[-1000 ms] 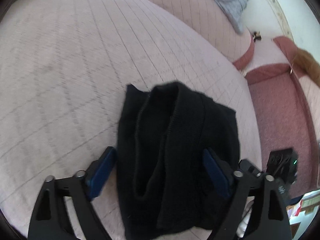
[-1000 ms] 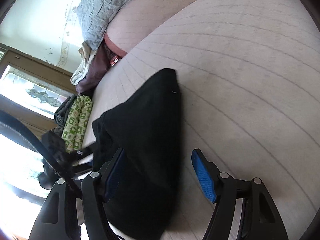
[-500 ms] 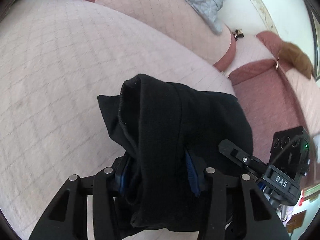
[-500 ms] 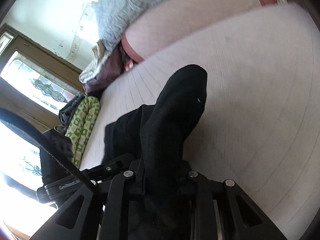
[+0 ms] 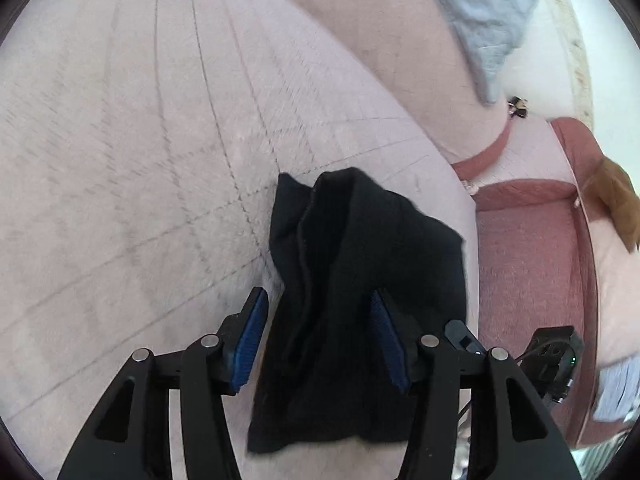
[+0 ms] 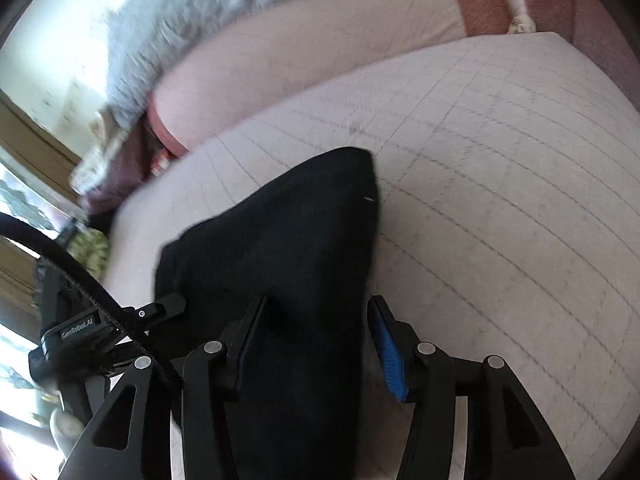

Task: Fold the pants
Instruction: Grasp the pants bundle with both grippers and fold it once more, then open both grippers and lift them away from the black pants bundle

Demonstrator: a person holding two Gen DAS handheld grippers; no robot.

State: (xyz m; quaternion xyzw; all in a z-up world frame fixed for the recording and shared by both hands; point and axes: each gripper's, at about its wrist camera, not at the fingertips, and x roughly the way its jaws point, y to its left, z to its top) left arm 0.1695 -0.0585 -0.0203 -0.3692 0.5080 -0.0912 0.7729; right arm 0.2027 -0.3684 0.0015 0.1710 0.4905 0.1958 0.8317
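The black pants (image 5: 360,280) lie bunched in a folded bundle on the pale quilted cushion (image 5: 140,140). My left gripper (image 5: 320,340) is open, its blue pads standing either side of the bundle's near end. In the right wrist view the pants (image 6: 288,248) run from the jaws toward a rounded far corner. My right gripper (image 6: 316,344) is open, its pads apart around the near part of the cloth. The left gripper's body (image 6: 76,332) shows at the left of the right wrist view.
A pink back cushion (image 5: 380,32) with a grey blanket (image 5: 484,20) rises behind. A red-pink seat (image 5: 528,264) lies right of the cushion edge. Clothes (image 6: 108,168) are piled at the far left, by a bright window.
Both grippers were shut on the pants half a second ago and have now opened. The bundle has dropped back onto the cushion.
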